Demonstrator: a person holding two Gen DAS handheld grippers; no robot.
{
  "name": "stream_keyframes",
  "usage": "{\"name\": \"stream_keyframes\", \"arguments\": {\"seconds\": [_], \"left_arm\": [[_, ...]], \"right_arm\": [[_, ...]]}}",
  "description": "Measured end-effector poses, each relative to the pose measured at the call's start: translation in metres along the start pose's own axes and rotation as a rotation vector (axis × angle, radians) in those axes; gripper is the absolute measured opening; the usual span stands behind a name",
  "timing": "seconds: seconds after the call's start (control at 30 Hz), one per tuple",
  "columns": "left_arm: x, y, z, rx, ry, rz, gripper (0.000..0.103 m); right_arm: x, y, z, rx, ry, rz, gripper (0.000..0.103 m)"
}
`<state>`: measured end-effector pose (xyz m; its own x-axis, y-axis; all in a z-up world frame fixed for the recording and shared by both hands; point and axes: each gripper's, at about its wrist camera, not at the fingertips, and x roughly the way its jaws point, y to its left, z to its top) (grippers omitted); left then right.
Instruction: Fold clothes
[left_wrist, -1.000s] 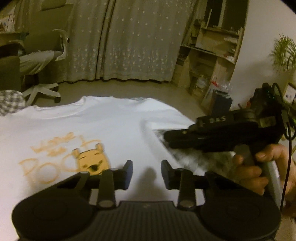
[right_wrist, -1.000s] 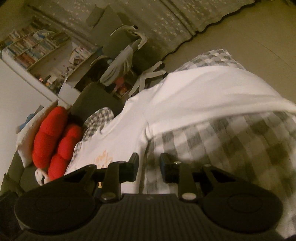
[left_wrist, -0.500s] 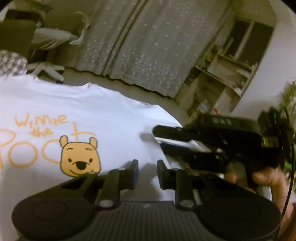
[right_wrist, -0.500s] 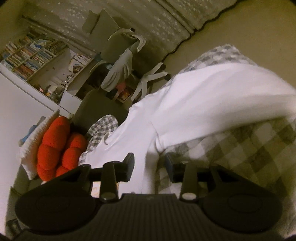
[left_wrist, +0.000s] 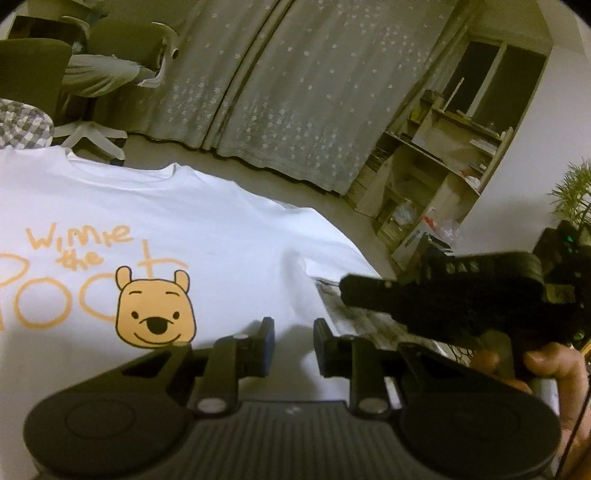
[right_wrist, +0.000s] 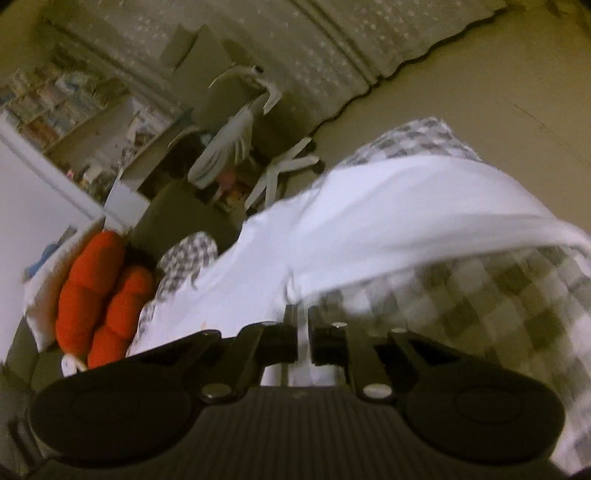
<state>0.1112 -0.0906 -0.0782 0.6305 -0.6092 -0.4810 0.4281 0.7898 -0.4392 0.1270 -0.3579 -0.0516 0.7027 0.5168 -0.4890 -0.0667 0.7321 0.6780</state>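
A white T-shirt (left_wrist: 207, 236) with an orange bear print (left_wrist: 155, 314) lies spread flat on a grey checked cover (right_wrist: 498, 306). My left gripper (left_wrist: 291, 341) hovers low over the shirt beside the bear, jaws a little apart with nothing between them. In the left wrist view my right gripper (left_wrist: 345, 293) reaches in from the right to the shirt's side edge under the sleeve, a hand (left_wrist: 546, 373) on its grip. In its own view the right gripper (right_wrist: 303, 334) is closing, its jaws nearly together, with white shirt fabric (right_wrist: 388, 221) pinched in the narrow gap.
An office chair (left_wrist: 110, 74) draped with cloth stands beyond the shirt's collar, before long curtains (left_wrist: 295, 92). Wooden shelves (left_wrist: 436, 177) and a plant (left_wrist: 572, 195) stand at the right. Red cushions (right_wrist: 99, 291) lie past the cover's far side.
The right gripper's jaws have closed from a wide gap onto the shirt's edge. The left gripper's jaws narrowed slightly and its view rolled, bringing the bear print closer.
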Motion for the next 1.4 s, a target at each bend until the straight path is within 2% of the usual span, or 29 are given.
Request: {"name": "stream_keyframes", "arguments": {"seconds": [0.2, 0.43, 0.57, 0.63, 0.67, 0.7, 0.83, 0.87, 0.9, 0.93, 1.03, 1.2, 1.37, 1.4], "left_arm": [[-0.001, -0.003, 0.001, 0.014, 0.005, 0.005, 0.023], [-0.005, -0.025, 0.004, 0.065, 0.011, -0.058, 0.024], [0.003, -0.038, -0.004, 0.158, 0.054, 0.02, 0.024], [0.003, -0.036, -0.006, 0.17, 0.058, 0.035, 0.018], [0.002, -0.031, -0.005, 0.148, 0.061, 0.022, 0.009], [0.001, -0.025, -0.004, 0.122, 0.064, 0.007, 0.007], [-0.003, 0.012, -0.003, -0.111, 0.07, -0.113, 0.005], [-0.003, 0.022, -0.004, -0.172, 0.071, -0.143, 0.005], [-0.003, 0.03, -0.006, -0.224, 0.066, -0.174, 0.004], [-0.004, 0.037, -0.007, -0.273, 0.06, -0.205, 0.004], [-0.004, 0.051, -0.013, -0.382, 0.044, -0.28, 0.004], [-0.003, 0.06, -0.025, -0.49, 0.038, -0.347, 0.004], [-0.003, 0.062, -0.03, -0.533, 0.029, -0.382, 0.004], [-0.003, 0.062, -0.031, -0.537, 0.029, -0.383, 0.004]], "right_arm": [[-0.026, 0.011, -0.043, -0.117, 0.113, -0.009, 0.014], [-0.051, 0.018, -0.069, -0.123, 0.109, 0.013, 0.014], [-0.043, 0.03, -0.072, -0.169, 0.123, -0.005, 0.014], [-0.041, 0.032, -0.073, -0.175, 0.123, -0.011, 0.014], [-0.039, 0.033, -0.072, -0.174, 0.122, -0.012, 0.014], [-0.039, 0.032, -0.072, -0.173, 0.121, -0.011, 0.014], [-0.04, 0.028, -0.074, -0.159, 0.116, 0.0, 0.017], [-0.039, 0.026, -0.073, -0.149, 0.114, 0.006, 0.023], [-0.039, 0.025, -0.074, -0.136, 0.11, 0.022, 0.034], [-0.039, 0.024, -0.074, -0.122, 0.107, 0.038, 0.041], [-0.036, 0.024, -0.075, -0.1, 0.105, 0.067, 0.042], [-0.03, 0.016, -0.073, -0.015, 0.108, 0.143, 0.042], [-0.03, 0.002, -0.071, 0.113, 0.109, 0.244, 0.041], [-0.029, 0.0, -0.07, 0.132, 0.112, 0.257, 0.038]]}}
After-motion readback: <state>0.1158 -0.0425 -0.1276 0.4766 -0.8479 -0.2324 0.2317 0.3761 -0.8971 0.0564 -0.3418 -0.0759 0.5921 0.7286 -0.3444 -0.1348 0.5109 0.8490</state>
